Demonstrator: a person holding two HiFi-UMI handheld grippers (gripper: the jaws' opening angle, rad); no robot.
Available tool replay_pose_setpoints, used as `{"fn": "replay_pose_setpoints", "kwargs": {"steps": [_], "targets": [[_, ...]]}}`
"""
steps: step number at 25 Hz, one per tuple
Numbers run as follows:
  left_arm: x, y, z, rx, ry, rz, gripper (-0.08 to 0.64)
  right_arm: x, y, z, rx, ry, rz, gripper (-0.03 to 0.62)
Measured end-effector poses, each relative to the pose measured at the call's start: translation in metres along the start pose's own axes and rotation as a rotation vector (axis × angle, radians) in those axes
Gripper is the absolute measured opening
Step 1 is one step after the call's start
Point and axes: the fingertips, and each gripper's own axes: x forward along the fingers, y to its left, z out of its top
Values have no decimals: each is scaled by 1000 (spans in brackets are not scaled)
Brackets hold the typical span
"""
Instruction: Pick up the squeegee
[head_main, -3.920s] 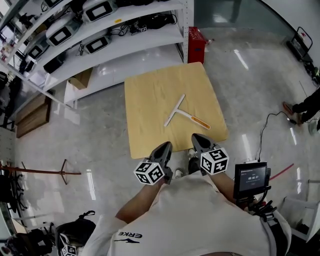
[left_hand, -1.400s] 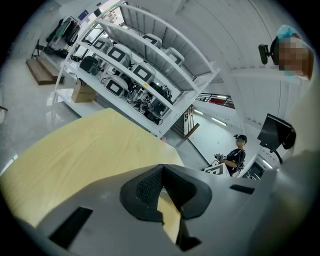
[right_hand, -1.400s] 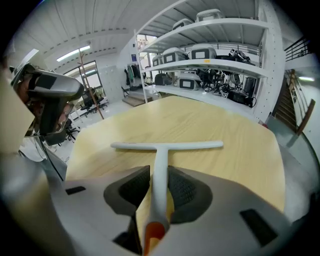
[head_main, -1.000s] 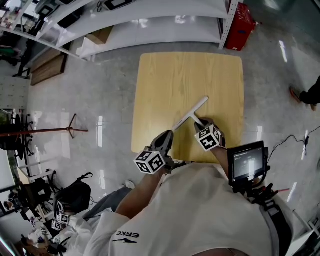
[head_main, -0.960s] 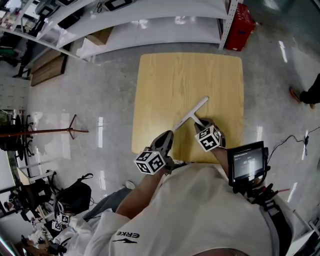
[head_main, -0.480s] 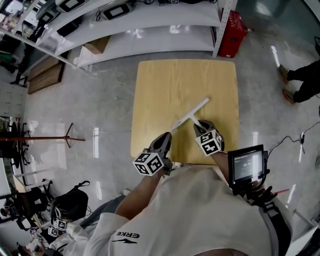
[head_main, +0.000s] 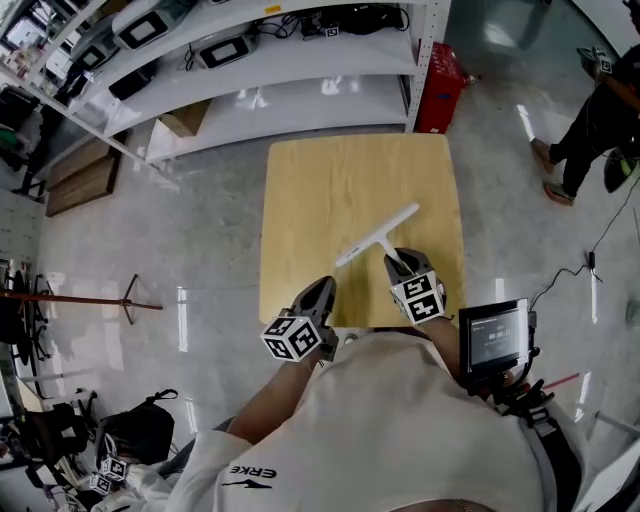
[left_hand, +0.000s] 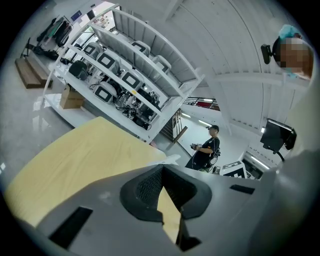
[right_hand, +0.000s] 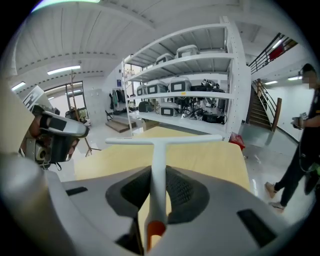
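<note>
The right gripper (head_main: 398, 263) is clamped on the squeegee (head_main: 378, 236). In the right gripper view, the two dark pads of the right gripper (right_hand: 158, 172) press on either side of the white handle of the squeegee (right_hand: 159, 150). The handle's orange end shows just behind the pads, on the near side. The handle runs straight away from the jaws to the long white blade, which lies crosswise and about level at the far end. In the head view the squeegee sits over the near right part of the wooden table (head_main: 340, 180), with its blade slanting from near left to far right. It looks held clear of the tabletop, though the gap beneath it is hard to make out from either angle. The left gripper (head_main: 320, 292) hovers at the table's near edge, to the left of the right one and apart from the squeegee. In its own view the jaws of the left gripper (left_hand: 161, 169) meet at the tips with nothing between them. Beyond the table's far side stand white shelving (head_main: 250, 60) loaded with equipment and a red box (head_main: 438, 75). A person (head_main: 590, 110) stands on the floor (head_main: 180, 230) at the far right.
</note>
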Motion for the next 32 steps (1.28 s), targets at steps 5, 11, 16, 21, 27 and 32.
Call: {"fn": "replay_pose_setpoints", "kwargs": {"steps": [5,11,16,21,27,32], "targets": [[-32,-13,-1,17,-23,-39,4,-42,21,4,51,-54,-44,83],[-48,-21,-3,53,-48,-69,4,-73,36,-5,99,-95,-72,83],[-66,-26,-7,72,-50,-93,4,-96,54,-11,133,-111,-93,83],[-71,-35,-19,87,-48,-119,4,-115,60,-20,159,-136,-108,83],[-89,-47,-28,99,-64,-113,5,-140,75,-27,170,-161,-97,83],[-98,-68,-36,120,-96,-99,5,-167,74,-34,170,-192,-79,83]]}}
